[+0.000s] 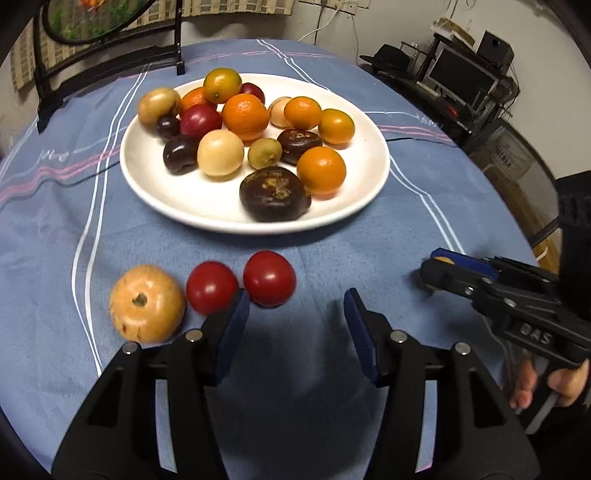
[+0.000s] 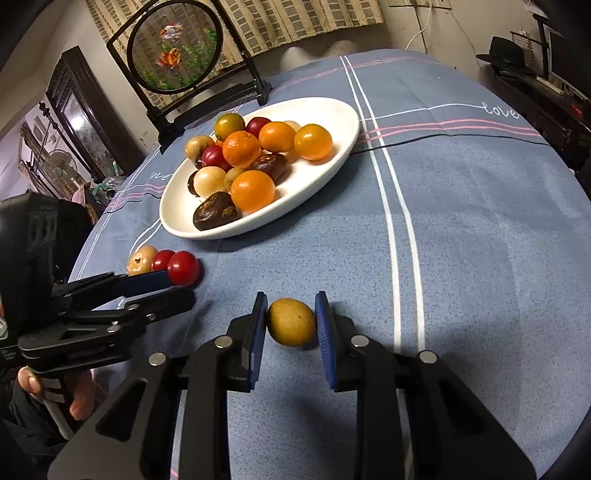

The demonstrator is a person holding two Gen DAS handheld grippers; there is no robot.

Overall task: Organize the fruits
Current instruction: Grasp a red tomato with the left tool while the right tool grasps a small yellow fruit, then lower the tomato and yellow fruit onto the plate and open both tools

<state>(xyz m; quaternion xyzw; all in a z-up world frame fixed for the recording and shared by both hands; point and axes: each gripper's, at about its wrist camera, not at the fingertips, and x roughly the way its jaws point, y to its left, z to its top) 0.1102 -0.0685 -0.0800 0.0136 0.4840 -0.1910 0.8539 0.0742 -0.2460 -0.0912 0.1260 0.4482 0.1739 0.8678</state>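
A white plate (image 1: 207,218) (image 2: 332,110) on the blue tablecloth holds several oranges, dark purple fruits, red ones and pale ones. Near its front edge on the cloth lie a tan fruit (image 1: 147,302) (image 2: 142,258) and two red tomatoes (image 1: 211,287) (image 1: 269,278) (image 2: 183,267). My left gripper (image 1: 297,325) (image 2: 181,288) is open just in front of the tomatoes, its left pad close to them, with nothing between its fingers. My right gripper (image 2: 291,314) (image 1: 436,266) is shut on a yellow-brown fruit (image 2: 291,326) low over the cloth, right of the left gripper.
A black-framed round goldfish ornament (image 2: 173,51) (image 1: 92,22) stands behind the plate at the table's far edge. A thin black cable (image 2: 443,136) runs across the cloth to the plate. Shelves with electronics (image 1: 461,74) stand beyond the right edge. A person's hand (image 1: 565,384) holds each gripper.
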